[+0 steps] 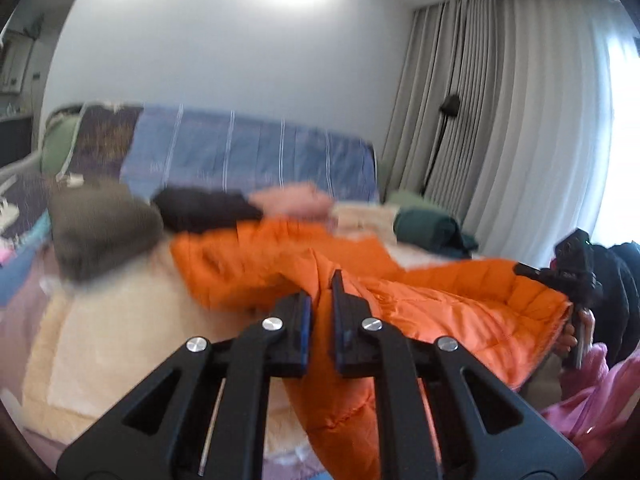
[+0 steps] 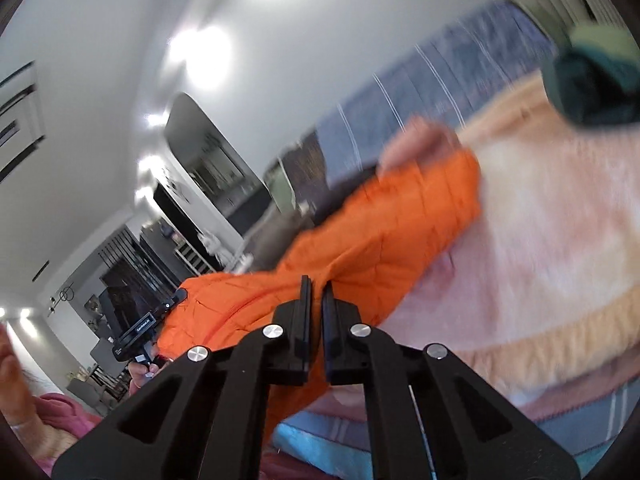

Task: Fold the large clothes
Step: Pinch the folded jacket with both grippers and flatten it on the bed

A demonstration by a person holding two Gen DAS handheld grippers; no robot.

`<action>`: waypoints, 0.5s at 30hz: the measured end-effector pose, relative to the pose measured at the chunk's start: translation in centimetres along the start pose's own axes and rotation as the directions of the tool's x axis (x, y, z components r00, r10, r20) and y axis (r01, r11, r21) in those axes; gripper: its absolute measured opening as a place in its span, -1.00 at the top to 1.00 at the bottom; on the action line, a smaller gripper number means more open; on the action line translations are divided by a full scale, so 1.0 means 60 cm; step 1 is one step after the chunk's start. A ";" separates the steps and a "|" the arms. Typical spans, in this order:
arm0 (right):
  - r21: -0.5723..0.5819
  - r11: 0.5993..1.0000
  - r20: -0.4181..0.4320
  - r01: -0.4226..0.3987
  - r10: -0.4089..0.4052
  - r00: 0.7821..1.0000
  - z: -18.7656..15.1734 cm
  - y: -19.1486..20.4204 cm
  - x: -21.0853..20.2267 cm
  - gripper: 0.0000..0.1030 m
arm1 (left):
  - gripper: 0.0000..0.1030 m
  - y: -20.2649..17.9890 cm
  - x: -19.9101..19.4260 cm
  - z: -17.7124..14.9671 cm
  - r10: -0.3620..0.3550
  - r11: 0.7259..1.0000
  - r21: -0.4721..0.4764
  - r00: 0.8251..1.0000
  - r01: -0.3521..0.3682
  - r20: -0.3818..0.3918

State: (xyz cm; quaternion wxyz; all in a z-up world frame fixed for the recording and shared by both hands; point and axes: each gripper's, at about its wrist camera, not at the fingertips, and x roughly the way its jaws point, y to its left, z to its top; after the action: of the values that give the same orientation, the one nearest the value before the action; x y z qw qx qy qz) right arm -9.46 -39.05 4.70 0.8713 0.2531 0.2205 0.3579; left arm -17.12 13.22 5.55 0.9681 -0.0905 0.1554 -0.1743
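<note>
An orange quilted jacket (image 1: 288,264) hangs between both grippers above a cream blanket (image 1: 100,340) on the bed. My left gripper (image 1: 322,294) is shut on a fold of the orange jacket, which drapes down between its fingers. My right gripper (image 2: 316,294) is shut on another edge of the jacket (image 2: 380,236) and holds it lifted. The right gripper also shows at the right edge of the left wrist view (image 1: 576,280). The left gripper shows in the right wrist view (image 2: 148,332). The far end of the jacket rests on the blanket (image 2: 560,240).
Folded clothes sit at the back of the bed: an olive pile (image 1: 100,228), a black one (image 1: 204,208), a pink one (image 1: 296,200) and a dark green one (image 1: 432,228). A blue striped headboard cover (image 1: 248,152) and grey curtains (image 1: 500,120) stand behind.
</note>
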 end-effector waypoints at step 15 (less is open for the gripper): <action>-0.037 0.991 0.147 0.132 -0.126 0.981 0.059 -0.022 0.043 0.91 | 0.56 0.020 0.018 0.023 0.119 0.992 -0.036 0.991 -0.117 0.058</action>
State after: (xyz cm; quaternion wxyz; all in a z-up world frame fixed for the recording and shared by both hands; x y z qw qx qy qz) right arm -5.12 -38.97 6.13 0.9120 0.2432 0.1646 0.2864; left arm -15.34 14.10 6.29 0.9794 -0.1021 0.1341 -0.1114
